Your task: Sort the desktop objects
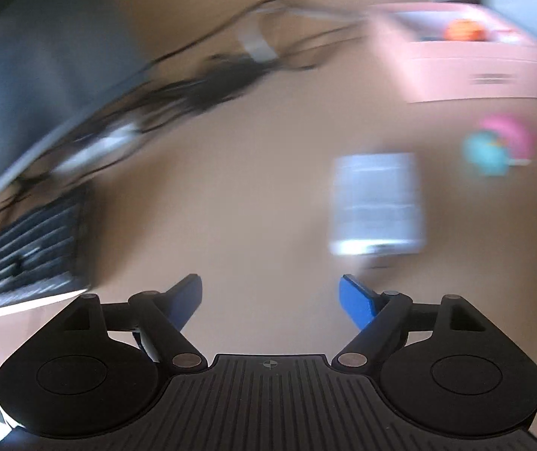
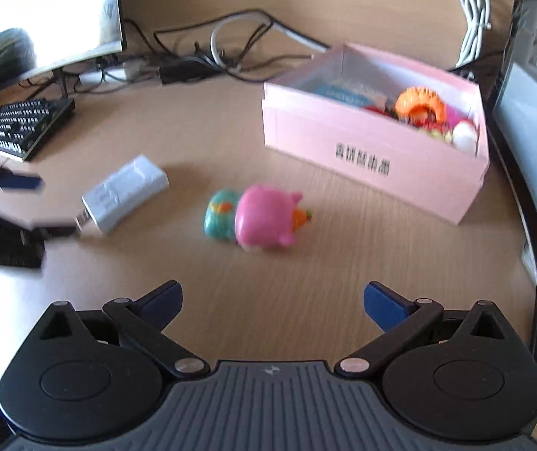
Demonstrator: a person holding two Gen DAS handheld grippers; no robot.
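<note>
Right fingers (image 2: 384,306) spread, pink toy (image 2: 264,216) lying well ahead.

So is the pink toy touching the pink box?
Apart. The right wrist view shows bare desk between the pink toy and the pink box.

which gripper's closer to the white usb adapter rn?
Left. The left gripper sits just short of the white USB adapter; the right gripper is further off, facing the pink toy.
</note>
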